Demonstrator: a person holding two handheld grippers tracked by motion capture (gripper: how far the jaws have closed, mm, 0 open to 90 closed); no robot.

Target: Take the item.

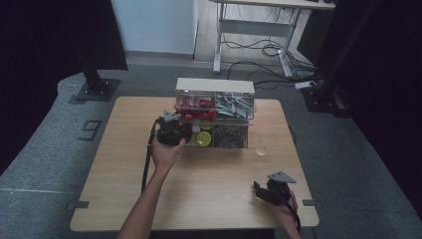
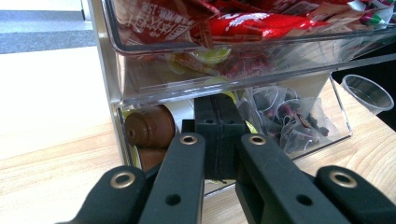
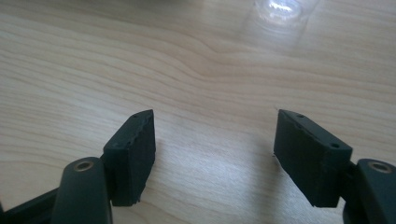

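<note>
Forearms enter from the near table edge, one black two-jaw gripper in each hand. We hold the right gripper [image 1: 263, 191] low over the bare light wooden table [image 1: 209, 184], near the front right corner, jaws spread wide with nothing between them; it appears parked, well apart from the work. Ahead of its jaws stands a small clear plastic cup [image 3: 280, 8], upright and empty as far as we can tell.

We hold the left gripper [image 2: 217, 135] farther forward, its jaws pressed together at the front of the lower left drawer of the clear acrylic two-tier drawer organiser [image 1: 215, 113]. Whether they pinch a drawer lip or merely touch the wall we cannot tell. Just to the left of the jaws, behind the acrylic, lies a brown coffee capsule [image 2: 147, 128]; to their right, pyramid tea bags [image 2: 285, 116]. Above the jaws, the upper drawer holds red foil sachets [image 2: 243, 23]. We judge the closed grip suited to pulling this drawer open.
</note>
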